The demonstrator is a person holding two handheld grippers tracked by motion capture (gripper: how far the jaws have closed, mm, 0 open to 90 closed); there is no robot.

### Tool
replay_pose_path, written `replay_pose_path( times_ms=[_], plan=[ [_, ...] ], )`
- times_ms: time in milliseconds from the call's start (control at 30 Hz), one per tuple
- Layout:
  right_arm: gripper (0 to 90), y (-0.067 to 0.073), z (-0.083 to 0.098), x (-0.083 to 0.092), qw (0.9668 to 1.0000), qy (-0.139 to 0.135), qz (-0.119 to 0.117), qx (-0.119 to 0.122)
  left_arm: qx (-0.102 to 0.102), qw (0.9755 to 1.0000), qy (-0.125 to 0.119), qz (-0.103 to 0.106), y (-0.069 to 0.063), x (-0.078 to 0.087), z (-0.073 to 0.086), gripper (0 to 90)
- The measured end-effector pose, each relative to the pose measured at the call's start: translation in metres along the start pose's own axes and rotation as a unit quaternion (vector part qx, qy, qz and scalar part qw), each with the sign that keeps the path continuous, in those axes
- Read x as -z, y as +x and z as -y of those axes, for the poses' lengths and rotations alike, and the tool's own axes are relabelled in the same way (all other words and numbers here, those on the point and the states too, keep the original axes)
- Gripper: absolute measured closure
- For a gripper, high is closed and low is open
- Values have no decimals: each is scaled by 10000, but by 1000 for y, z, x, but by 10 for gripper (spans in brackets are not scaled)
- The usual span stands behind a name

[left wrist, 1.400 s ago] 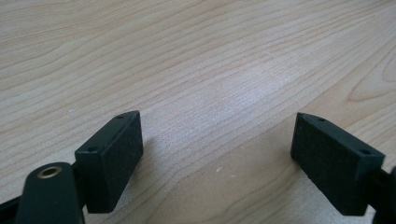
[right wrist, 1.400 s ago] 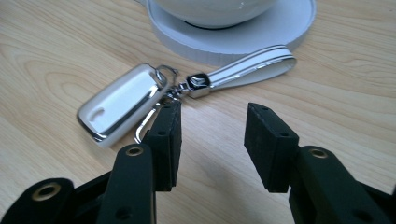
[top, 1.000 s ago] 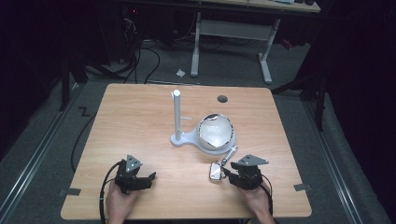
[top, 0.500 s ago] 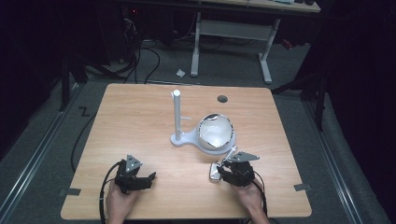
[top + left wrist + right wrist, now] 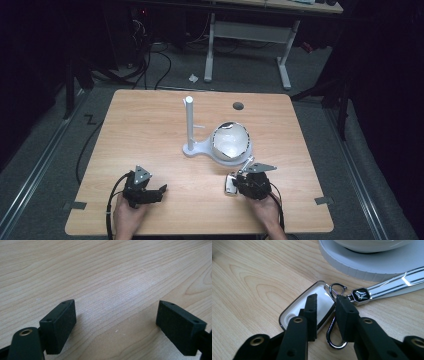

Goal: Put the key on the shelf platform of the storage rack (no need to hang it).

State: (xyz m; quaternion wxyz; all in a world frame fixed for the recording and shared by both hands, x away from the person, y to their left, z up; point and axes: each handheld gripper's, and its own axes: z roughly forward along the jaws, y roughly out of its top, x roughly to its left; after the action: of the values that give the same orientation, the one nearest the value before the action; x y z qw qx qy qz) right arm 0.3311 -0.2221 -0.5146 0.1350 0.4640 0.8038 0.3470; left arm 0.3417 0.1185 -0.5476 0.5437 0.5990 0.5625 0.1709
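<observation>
A: Where's the key fob (image 5: 308, 306) rn?

B: Flat on the table (image 5: 150, 130), near edge, just in front of the white stand's (image 5: 200, 148) round base, where the bowl (image 5: 230, 141) sits. In the high view it's the small white thing (image 5: 230, 184) right at the right gripper (image 5: 239, 185). Chrome carabiner ring (image 5: 333, 322) clipped to its end, w/ a black emblem tag (image 5: 361, 295) and a striped metal strap (image 5: 394, 285) running off toward the base.

A: Right gripper status?

B: Jaws narrow, have just been closing. In the right gripper view, one jaw lies over the fob's white face, the other is just past its edge, over the ring. Fob edge and ring wire sit between them. Can't confirm the pads are pressing yet, looks like a sliver of gap.

A: Left gripper (image 5: 161, 190)?

B: Idle, low over bare wood, jaws wide, nothing between them.

A: So how to do the grab well?

B: Imo: squeeze the fob body, not the ring. Ring's thin, round, slick; it'd prob. roll out. One jaw is on top of the face rather than beside it, so I'd tilt or shift so the pads take opposite sides, then close slowly. Lift straight up a bit first; the strap trails near the base and could drag or snag. Keep the left gripper parked unless the fob skids.
</observation>
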Motion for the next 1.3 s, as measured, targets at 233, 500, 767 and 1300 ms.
replay_pose_path(
  times_ms=[233, 500, 767, 1300],
  plan=[
    [859, 1, 2, 2, 9997, 130, 159, 99, -18, 10000, 4, -2, 0, 0, 0, 167],
    [894, 0, 5, 4, 9996, 33, 193, 195, -38, 10000, 6, -12, 0, 0, 1, 167],
    [897, 1, 6, 10, 9995, -128, 152, 240, -35, 10000, 5, -12, 0, 0, 0, 167],
    [900, -5, -3, 50, 9971, -592, 160, 458, 2, 10000, -11, -13, 0, 0, 0, 170]
  ],
)
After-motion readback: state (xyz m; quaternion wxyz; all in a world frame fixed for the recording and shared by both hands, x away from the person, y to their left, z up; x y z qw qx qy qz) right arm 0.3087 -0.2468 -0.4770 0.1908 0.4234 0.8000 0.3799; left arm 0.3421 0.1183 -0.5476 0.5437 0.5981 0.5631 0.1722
